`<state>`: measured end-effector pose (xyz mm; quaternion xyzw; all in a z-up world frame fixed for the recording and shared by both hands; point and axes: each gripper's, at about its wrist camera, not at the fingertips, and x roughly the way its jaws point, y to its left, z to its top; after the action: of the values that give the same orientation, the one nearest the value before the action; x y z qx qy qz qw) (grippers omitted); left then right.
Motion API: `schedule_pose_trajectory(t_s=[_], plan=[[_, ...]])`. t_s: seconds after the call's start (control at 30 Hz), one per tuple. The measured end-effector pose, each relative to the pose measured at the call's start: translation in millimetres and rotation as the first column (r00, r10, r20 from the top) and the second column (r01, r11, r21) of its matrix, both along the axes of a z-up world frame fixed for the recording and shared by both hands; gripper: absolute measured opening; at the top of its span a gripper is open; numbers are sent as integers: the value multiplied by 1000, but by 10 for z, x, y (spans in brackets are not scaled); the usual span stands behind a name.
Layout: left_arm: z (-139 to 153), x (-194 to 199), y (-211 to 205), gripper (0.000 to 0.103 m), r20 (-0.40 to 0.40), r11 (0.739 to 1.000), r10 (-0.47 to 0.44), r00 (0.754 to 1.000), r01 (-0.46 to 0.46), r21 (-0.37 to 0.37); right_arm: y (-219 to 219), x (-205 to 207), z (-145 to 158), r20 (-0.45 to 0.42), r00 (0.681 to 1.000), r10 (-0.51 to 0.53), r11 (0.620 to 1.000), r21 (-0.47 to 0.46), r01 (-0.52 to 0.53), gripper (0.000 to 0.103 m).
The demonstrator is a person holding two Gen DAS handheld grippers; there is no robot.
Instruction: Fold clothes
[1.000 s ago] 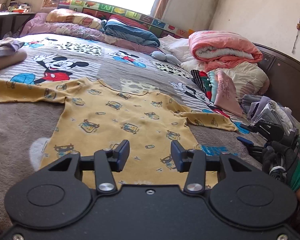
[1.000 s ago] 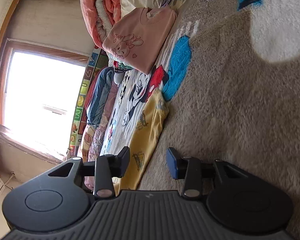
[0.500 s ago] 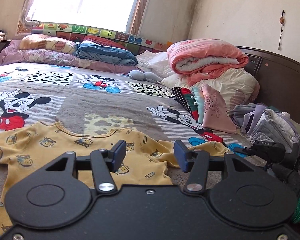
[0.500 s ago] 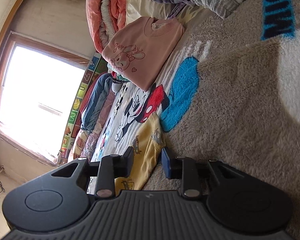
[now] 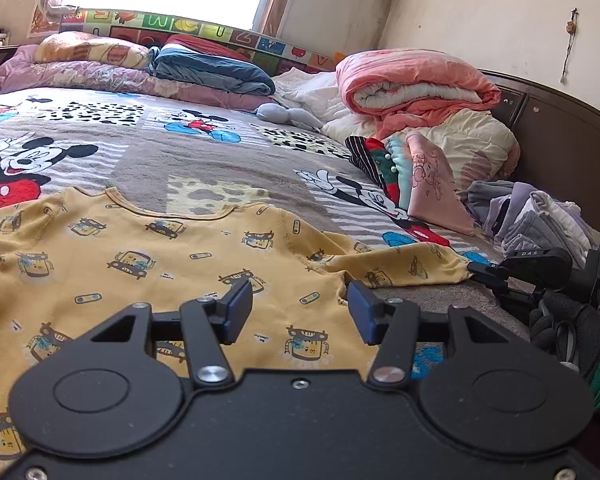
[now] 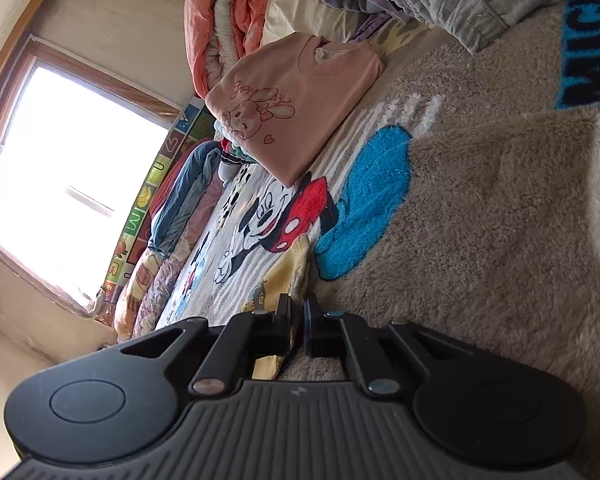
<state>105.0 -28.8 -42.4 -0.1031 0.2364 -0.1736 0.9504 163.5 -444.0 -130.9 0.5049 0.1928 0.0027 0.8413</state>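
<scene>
A yellow long-sleeved shirt [image 5: 160,256] with a car print lies flat, front up, on the Mickey Mouse blanket [image 5: 160,160]. My left gripper [image 5: 300,308] hovers open over the shirt's right side near the armpit, with nothing between its pads. The right sleeve stretches out to the right, and my right gripper [image 5: 476,270] pinches its cuff. In the right wrist view the right gripper [image 6: 298,316] is shut on the yellow sleeve cuff [image 6: 288,276], rolled onto its side low over the blanket. A gloved hand [image 5: 568,320] holds that gripper.
A folded pink top [image 5: 432,184] leans on other folded clothes beyond the sleeve. A pile of grey and white garments [image 5: 540,216] lies at the right, by the dark headboard [image 5: 560,140]. A rolled coral quilt [image 5: 412,84] and pillows line the far side under the window.
The right jaws have shut on the sleeve cuff that lay between them. My left gripper has moved rightward across the shirt towards the right armpit, still open.
</scene>
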Motion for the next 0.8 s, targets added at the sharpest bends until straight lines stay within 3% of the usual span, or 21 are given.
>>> schedule_pose_trajectory(t_s=[0.3,0.67,0.77,0.8], plan=[[-37,-1,64,51,-16,1000,4,1000,-4,-27,-17,-502,117,83,996,-37,988,154,24,8],[-57,17,106,51,-21,999,13,1000,-14,-29,247,-807,174,-11,1000,8,995,99,-7,8],[-63,25,121,51,-22,1000,15,1000,-15,-26,292,-822,128,-61,998,35,998,63,-31,13],[-66,27,125,51,-23,1000,16,1000,-17,-24,277,-838,140,-59,998,27,999,47,-24,20]])
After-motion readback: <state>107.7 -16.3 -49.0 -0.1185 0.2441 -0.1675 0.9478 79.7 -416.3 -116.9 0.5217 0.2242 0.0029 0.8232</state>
